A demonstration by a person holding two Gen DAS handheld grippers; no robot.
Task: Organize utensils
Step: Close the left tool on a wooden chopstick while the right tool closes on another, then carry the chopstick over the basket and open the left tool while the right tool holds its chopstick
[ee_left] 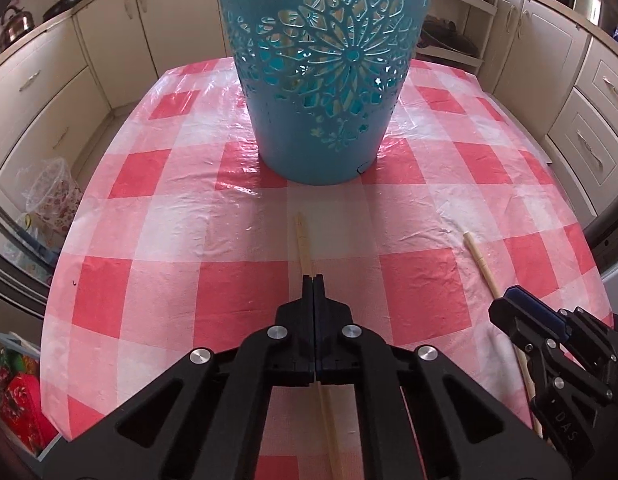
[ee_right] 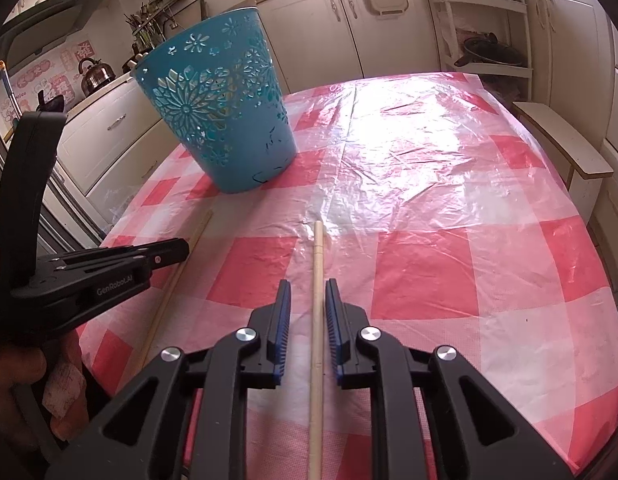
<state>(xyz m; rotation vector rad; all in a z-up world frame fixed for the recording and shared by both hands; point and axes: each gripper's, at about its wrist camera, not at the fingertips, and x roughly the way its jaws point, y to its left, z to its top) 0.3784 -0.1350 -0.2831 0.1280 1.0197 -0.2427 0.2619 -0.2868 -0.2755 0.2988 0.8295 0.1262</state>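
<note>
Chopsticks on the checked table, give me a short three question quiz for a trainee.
1. True or false: the left gripper is shut on a chopstick.
2. What stands beyond both chopsticks on the tablecloth?
3. Do the right gripper pads press the right chopstick? A yes, B no.

Key: 1 true. 2 the blue basket. 3 B; a gap shows on each side.

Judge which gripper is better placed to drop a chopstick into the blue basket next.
Left. The left gripper is shut on a chopstick facing the blue basket; the right gripper stands open around its chopstick.
</note>
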